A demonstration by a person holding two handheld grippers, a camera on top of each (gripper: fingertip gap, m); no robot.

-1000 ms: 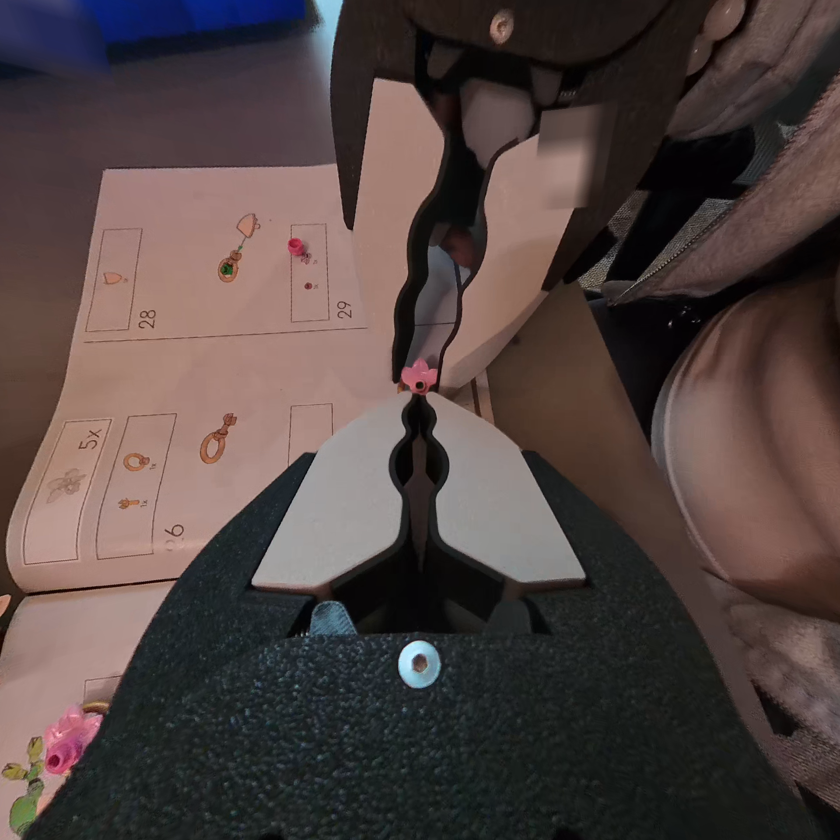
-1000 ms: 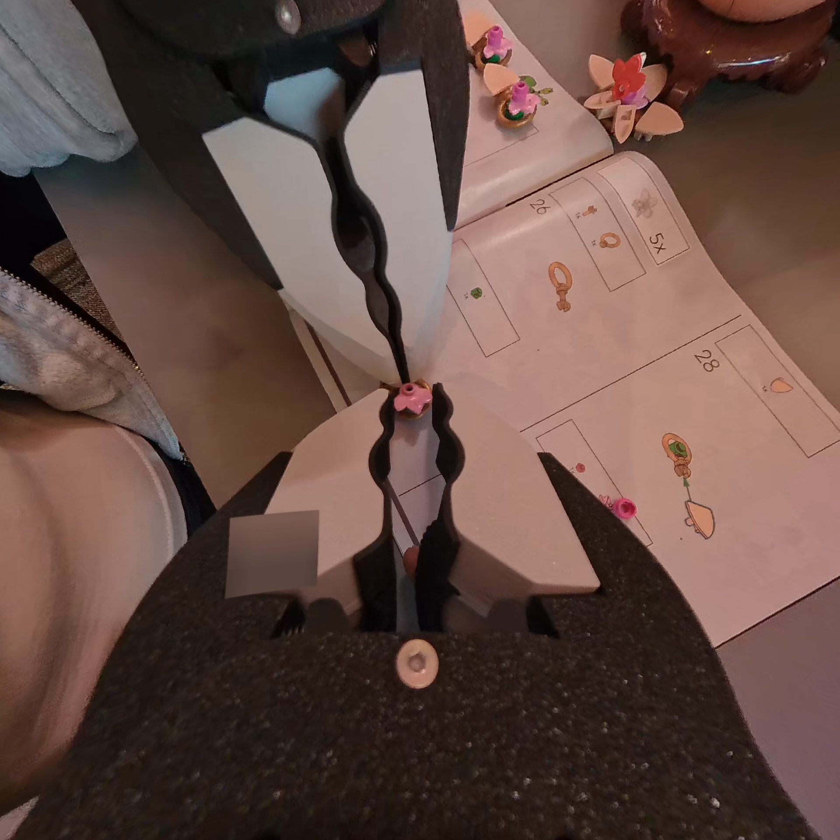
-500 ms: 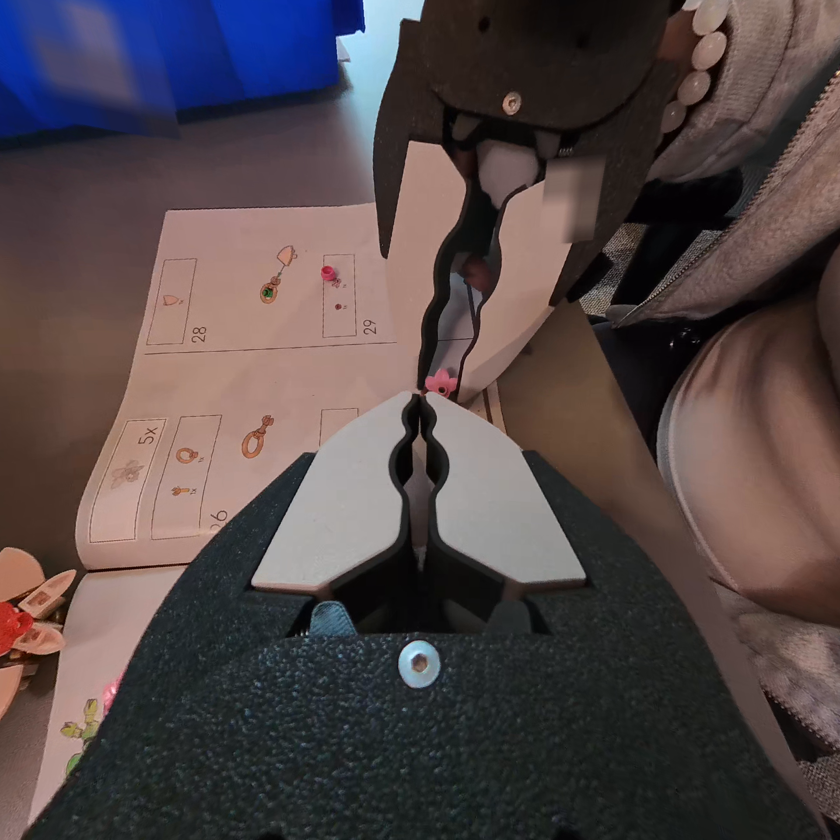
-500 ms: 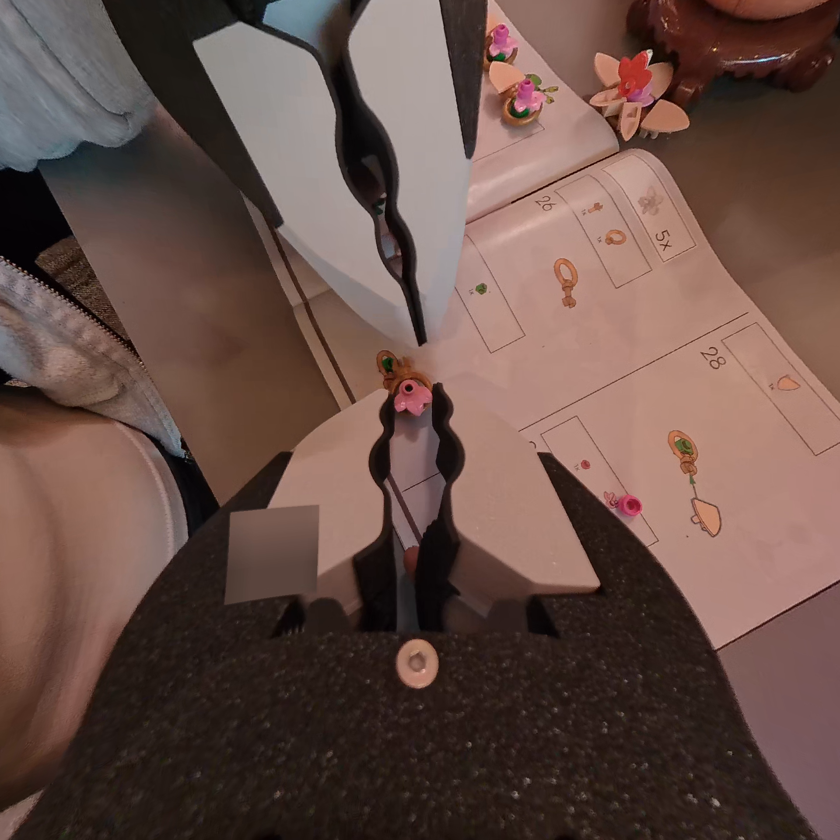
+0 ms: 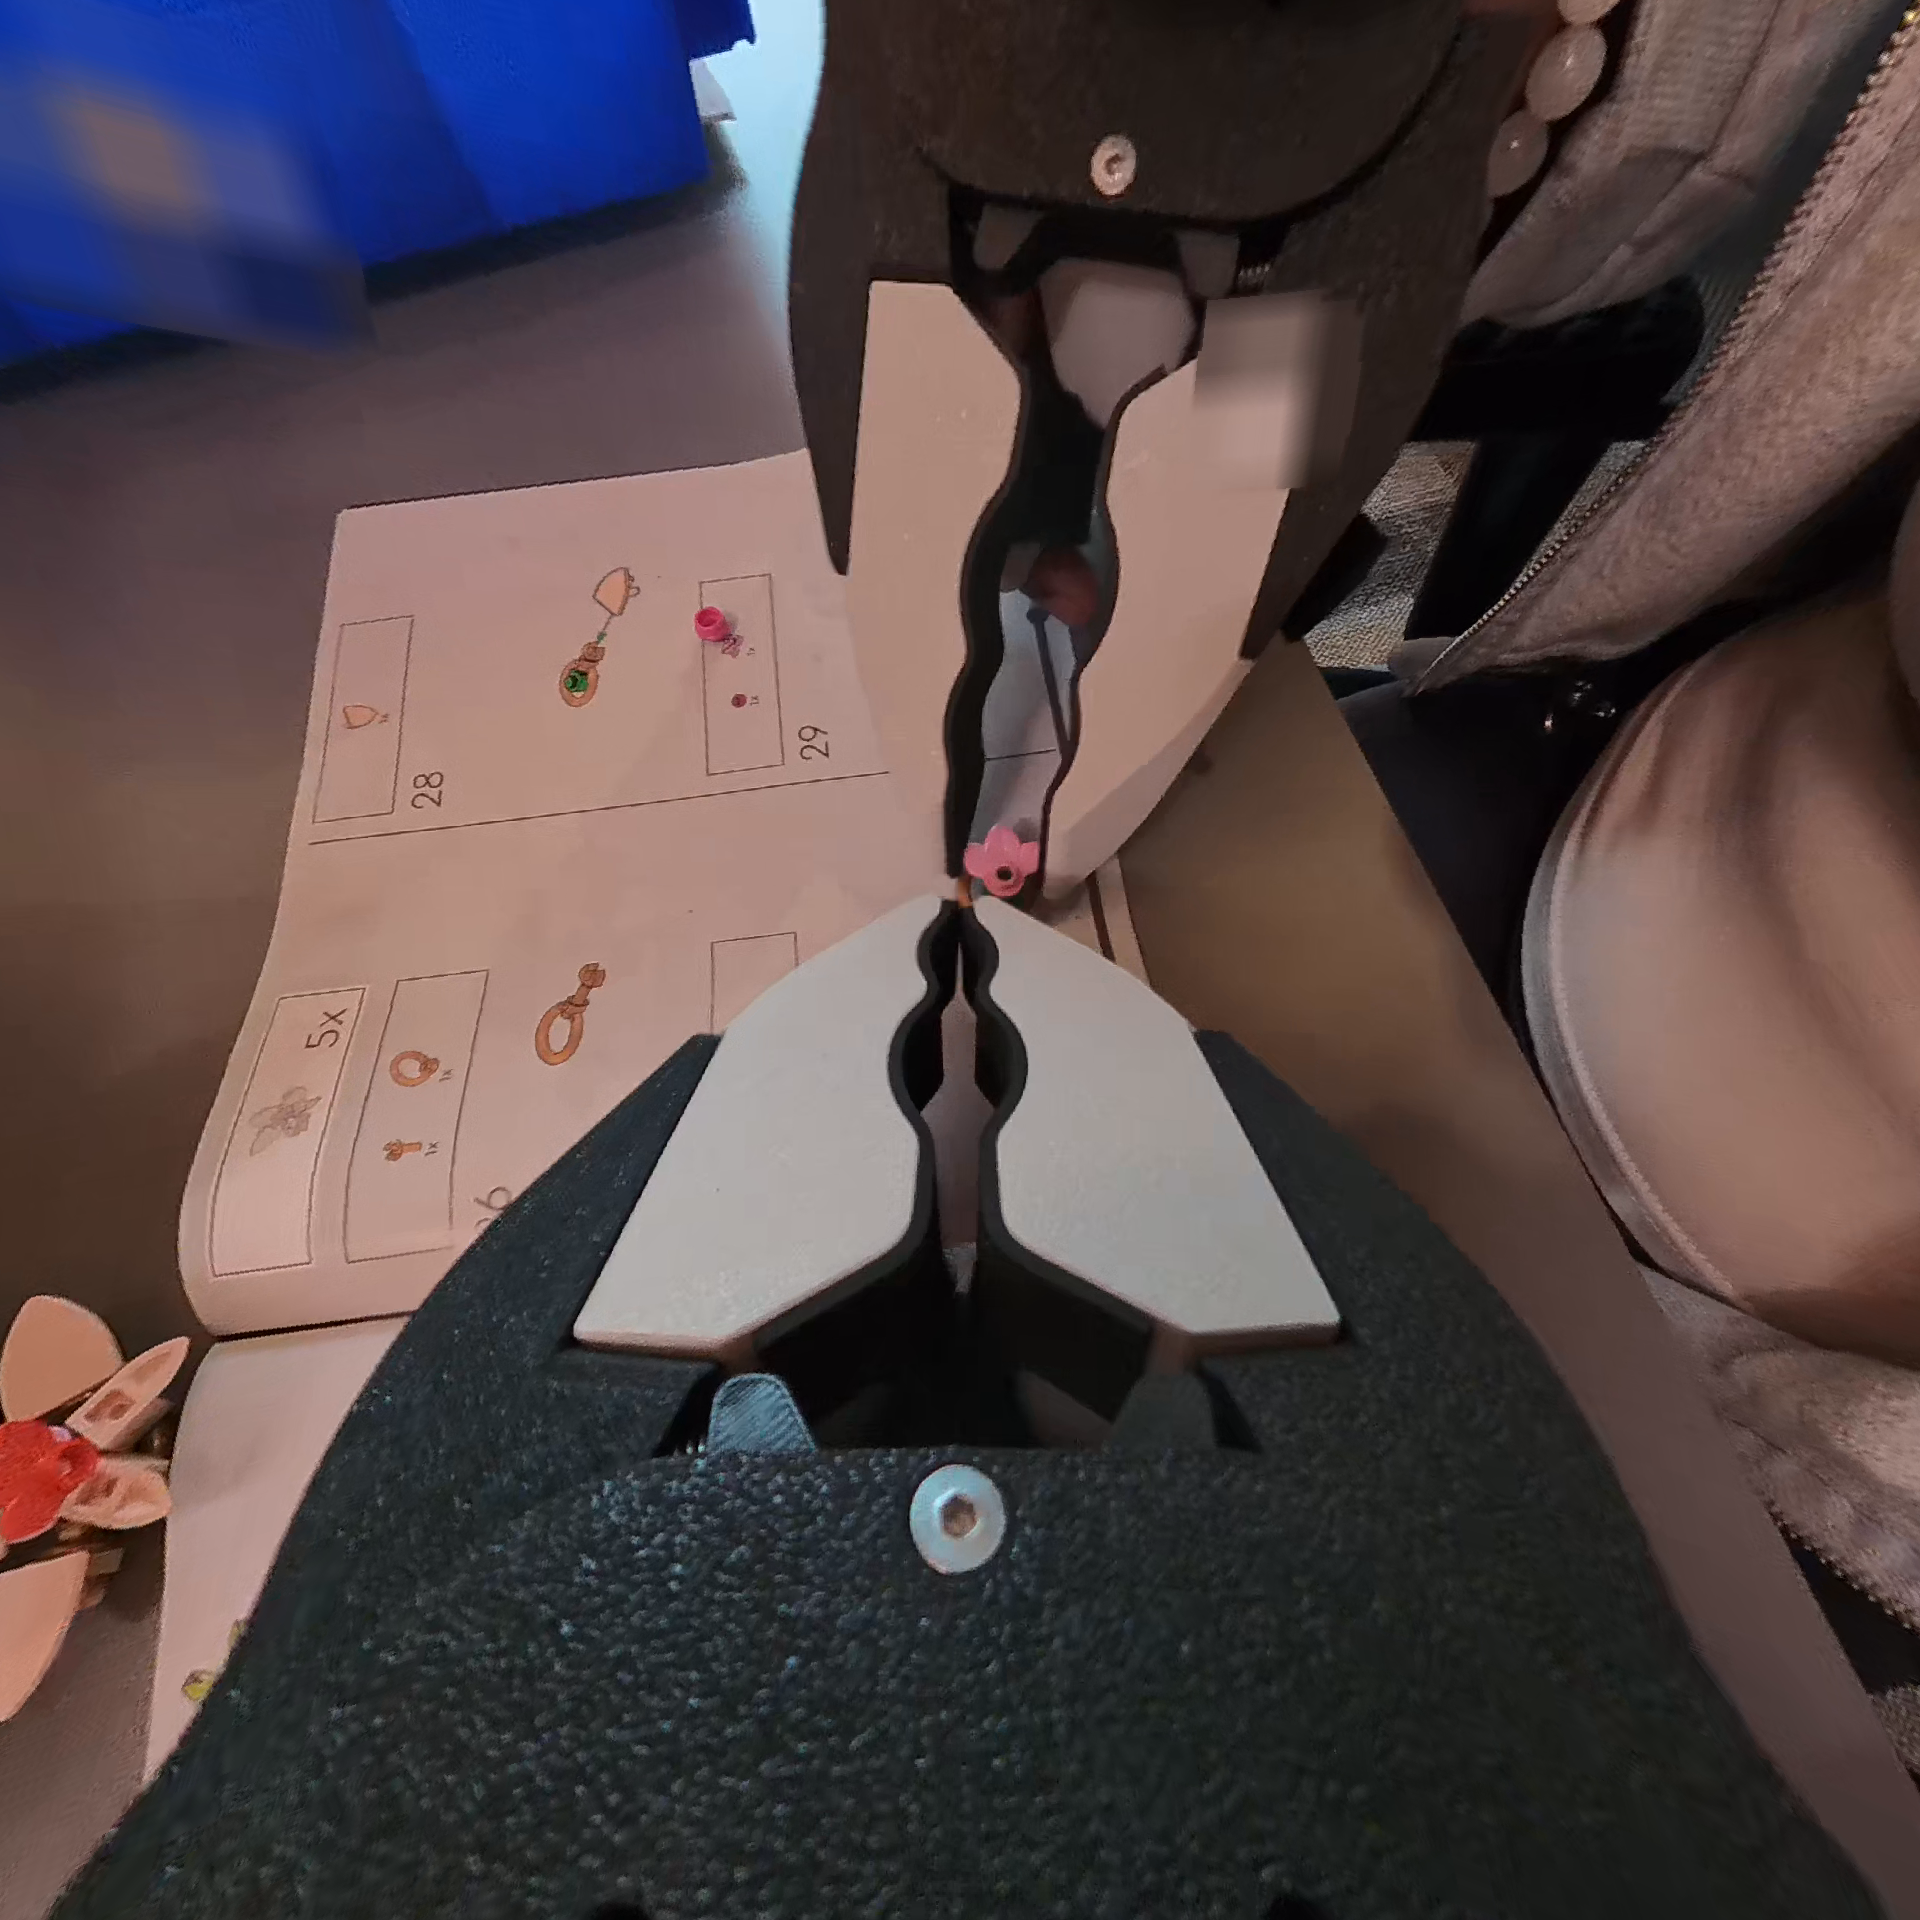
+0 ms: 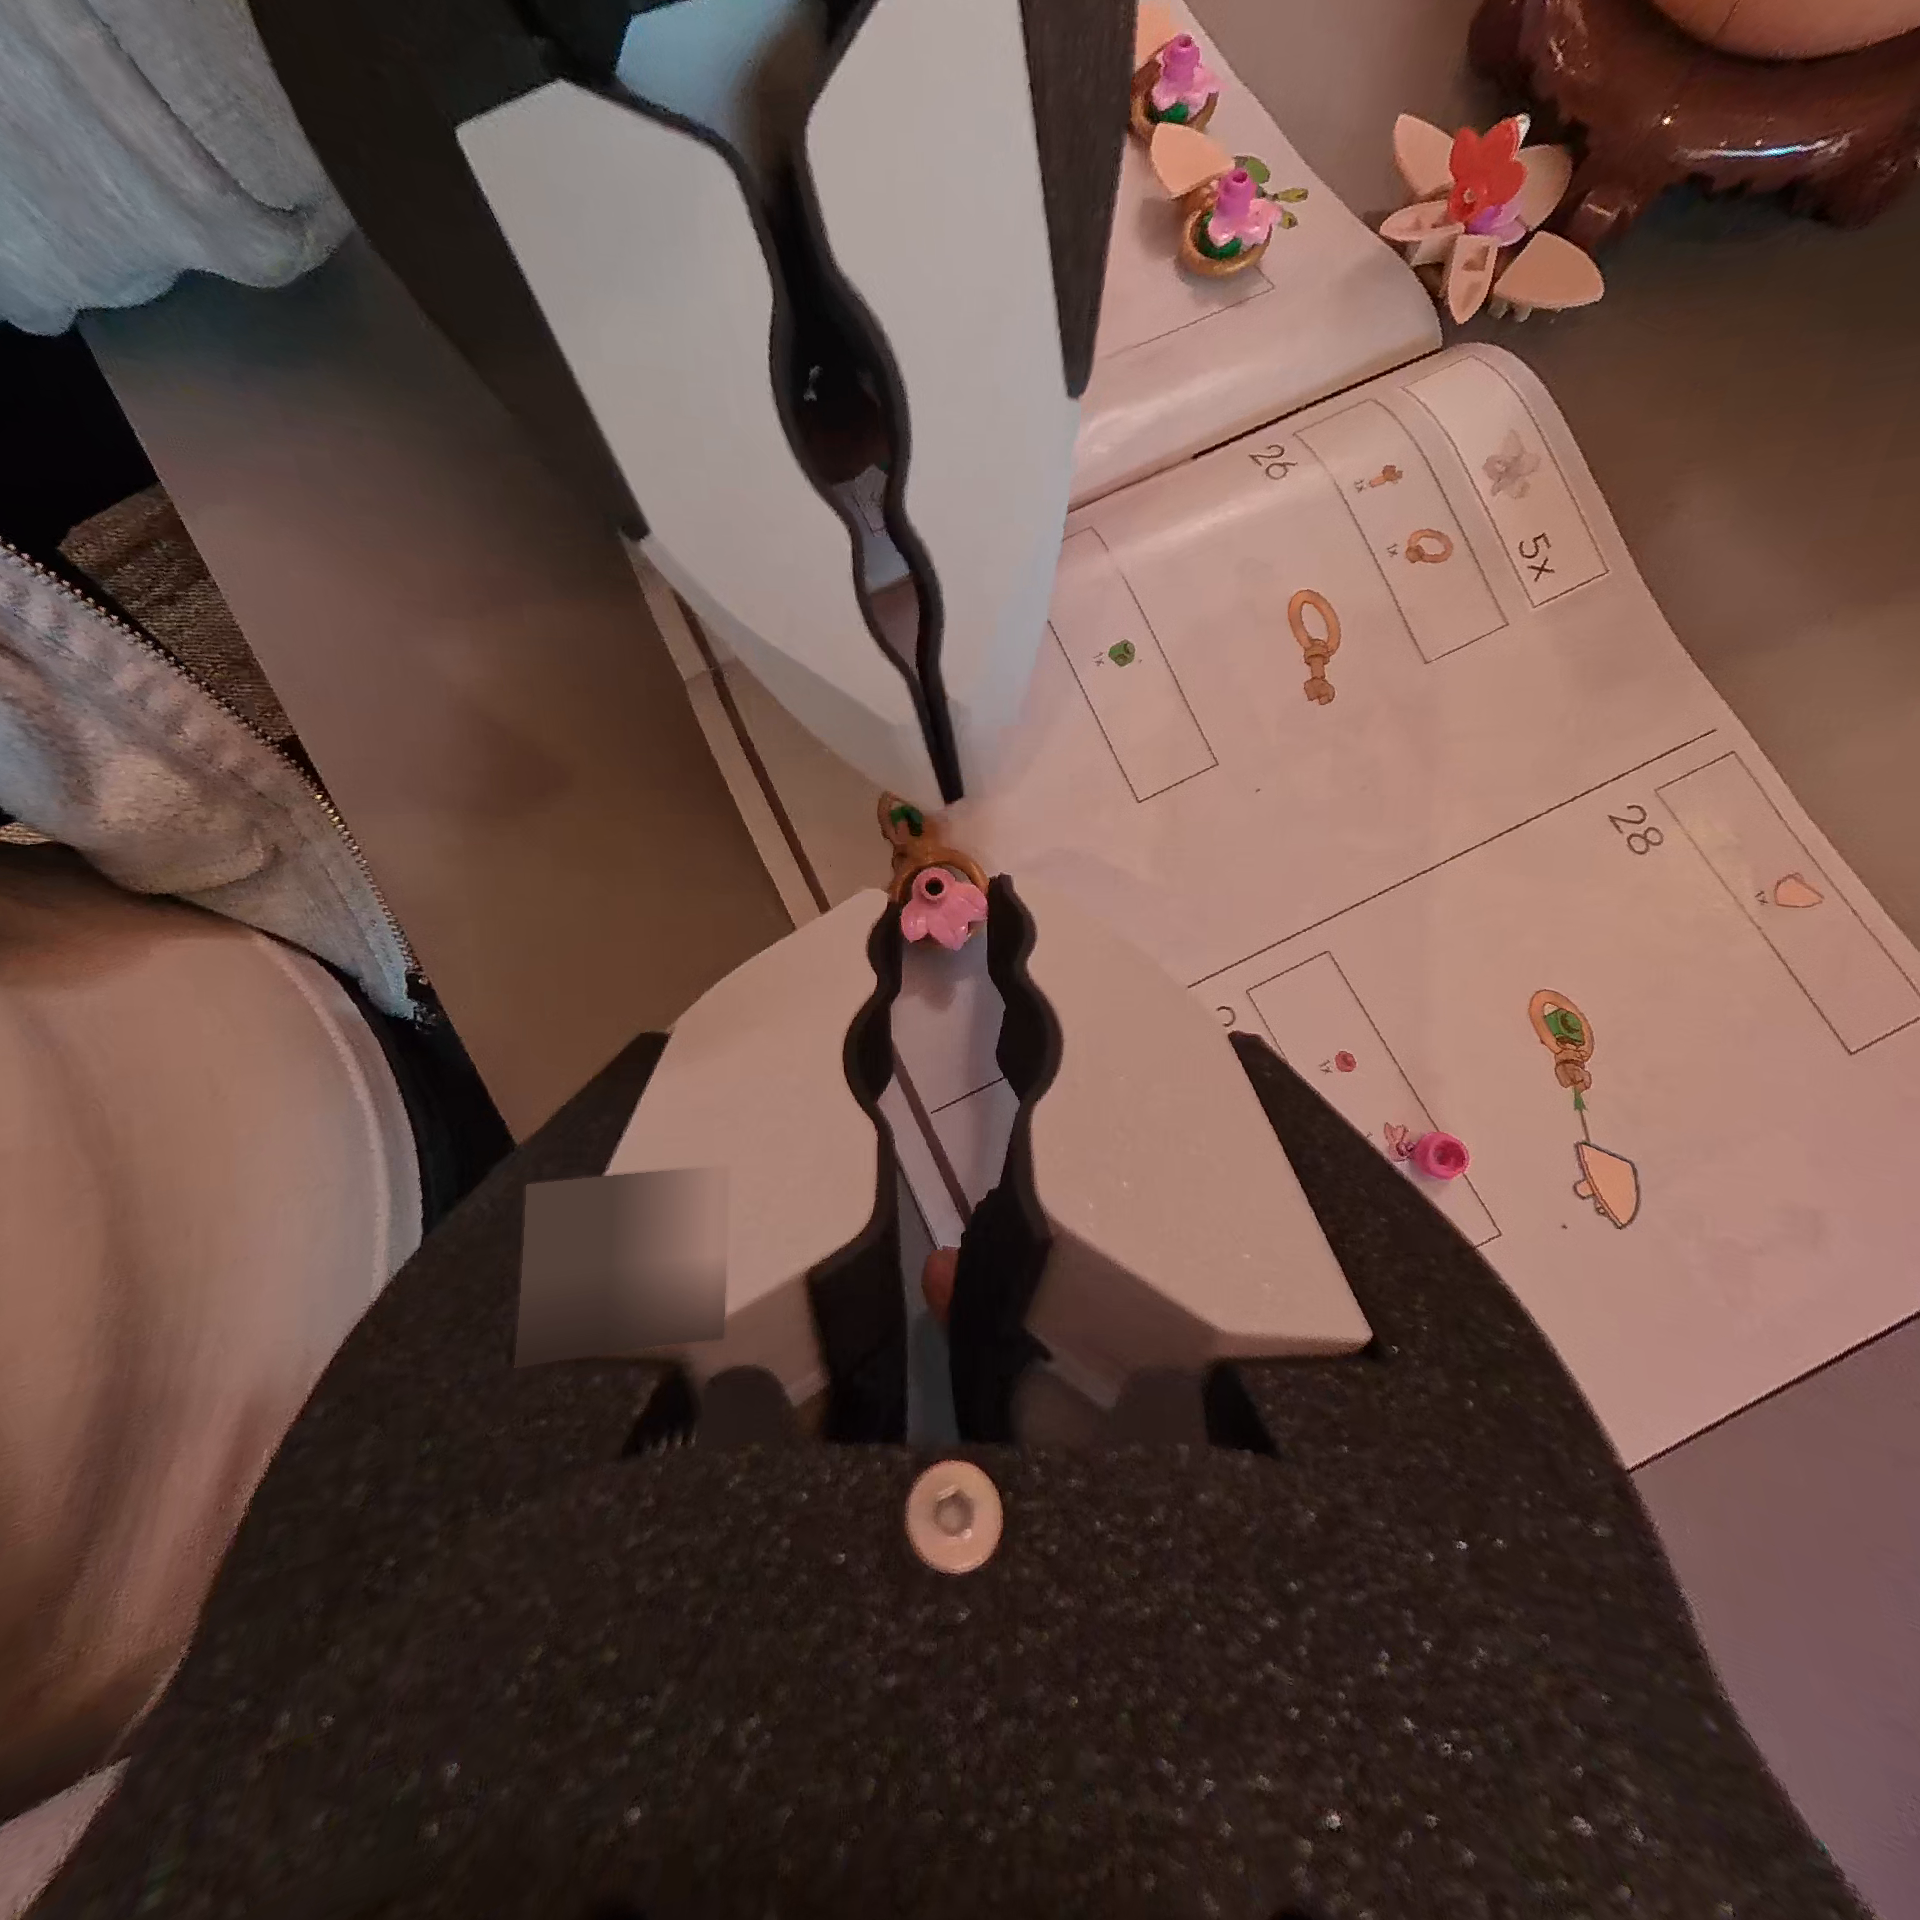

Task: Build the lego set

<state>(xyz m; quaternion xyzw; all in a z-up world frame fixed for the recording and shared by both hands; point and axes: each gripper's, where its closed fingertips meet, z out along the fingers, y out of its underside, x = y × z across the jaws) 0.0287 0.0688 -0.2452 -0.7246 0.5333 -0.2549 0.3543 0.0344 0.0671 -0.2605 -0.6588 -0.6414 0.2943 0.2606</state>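
Above the open instruction booklet (image 6: 1455, 831), the right gripper (image 6: 940, 914) pinches a pink flower piece (image 6: 940, 912) against a gold ring piece (image 6: 914, 847) whose stem end the closed left gripper (image 5: 961, 906) clamps

printed step numbers and small quantity marks, on the open instruction booklet (image 5: 582, 862); set beside part drawings

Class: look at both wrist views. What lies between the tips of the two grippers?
A small gold ring piece with a green stud bridges them: the left gripper pinches one end, the right gripper holds the pink flower against its ring. The right wrist view shows it best.
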